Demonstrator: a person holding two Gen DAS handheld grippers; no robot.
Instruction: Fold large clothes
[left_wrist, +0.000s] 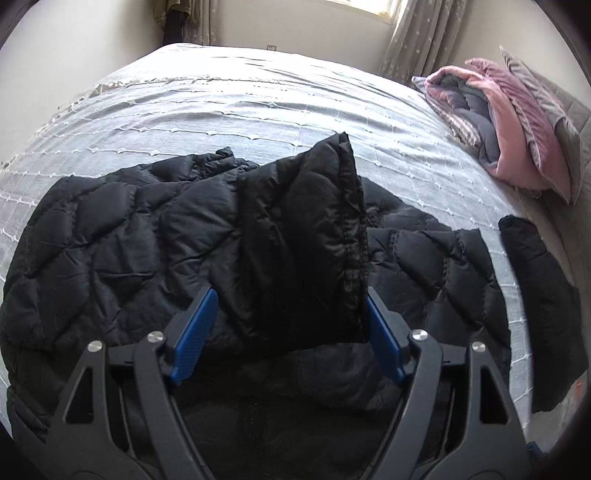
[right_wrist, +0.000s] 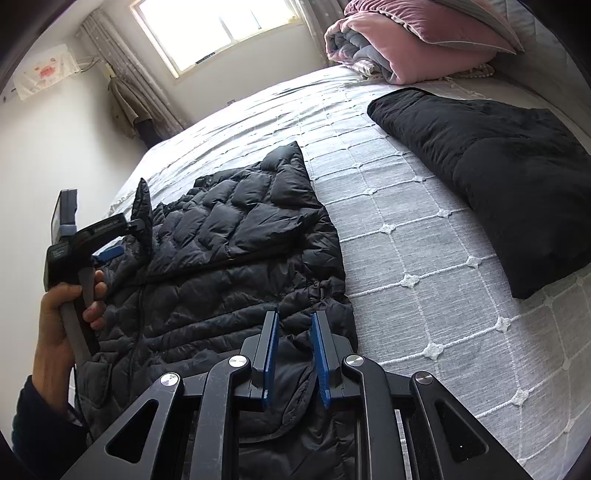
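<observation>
Left tongs wide, perhaps sleeve-touching.

A black quilted jacket lies spread on the grey bedspread, and the right gripper pinches its near hem. At left a hand holds the left gripper, a cuff standing between its fingers. A folded black garment lies at far right.

Light: we see daylight from the window, which is blown out white.
Bed cover: brightly lit, pale glare toward its far side.
Black jacket: dark, seams faint.
Edges: we note strong fisheye bending and black corner vignette.
Focus: mostly sharp, periphery soft.
</observation>
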